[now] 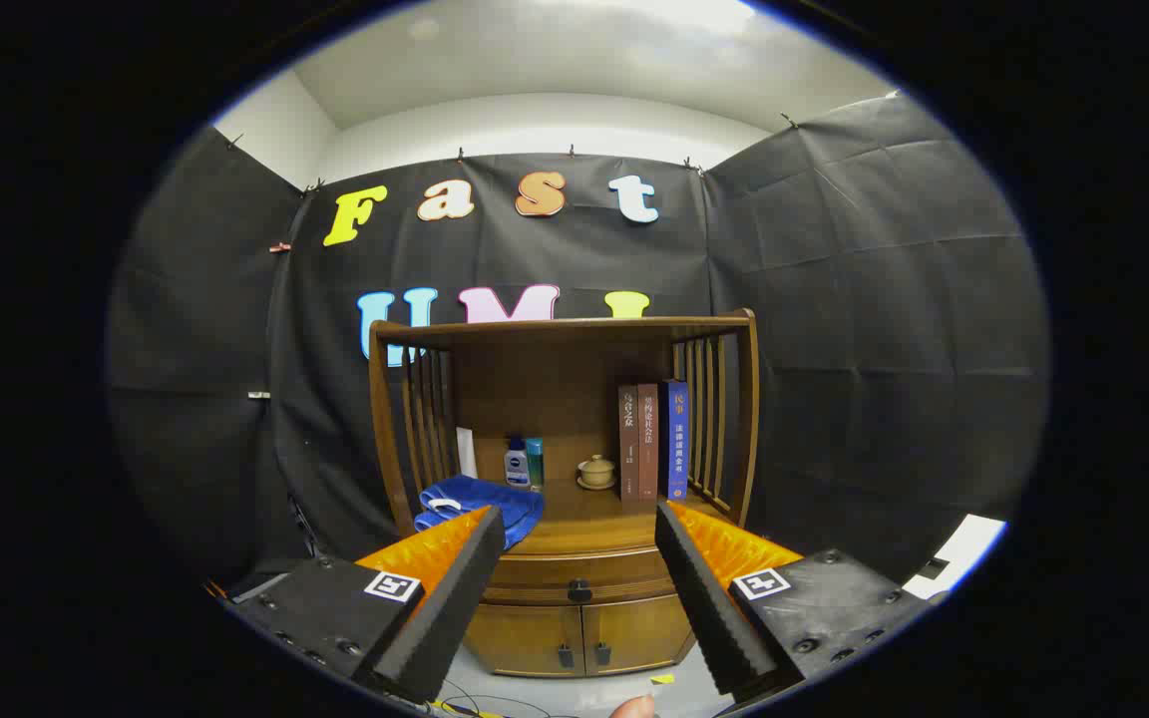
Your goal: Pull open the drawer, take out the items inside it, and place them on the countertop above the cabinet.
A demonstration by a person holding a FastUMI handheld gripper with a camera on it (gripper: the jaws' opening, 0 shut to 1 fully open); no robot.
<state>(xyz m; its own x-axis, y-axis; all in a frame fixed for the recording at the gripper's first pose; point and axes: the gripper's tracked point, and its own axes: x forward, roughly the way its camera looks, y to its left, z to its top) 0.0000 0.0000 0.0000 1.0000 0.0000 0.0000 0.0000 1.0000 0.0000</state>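
I am holding my claw (574,558) wide open, with the shut drawer (579,576) lying dead ahead at twelve o'clock, between its fingers.

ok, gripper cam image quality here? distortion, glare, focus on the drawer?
Gripper view: strong fisheye bowing, the cabinet posts curve. The ceiling is blown out bright; no glare on the wood. The drawer and its knob are sharp and evenly lit, seen between the open gripper fingers.
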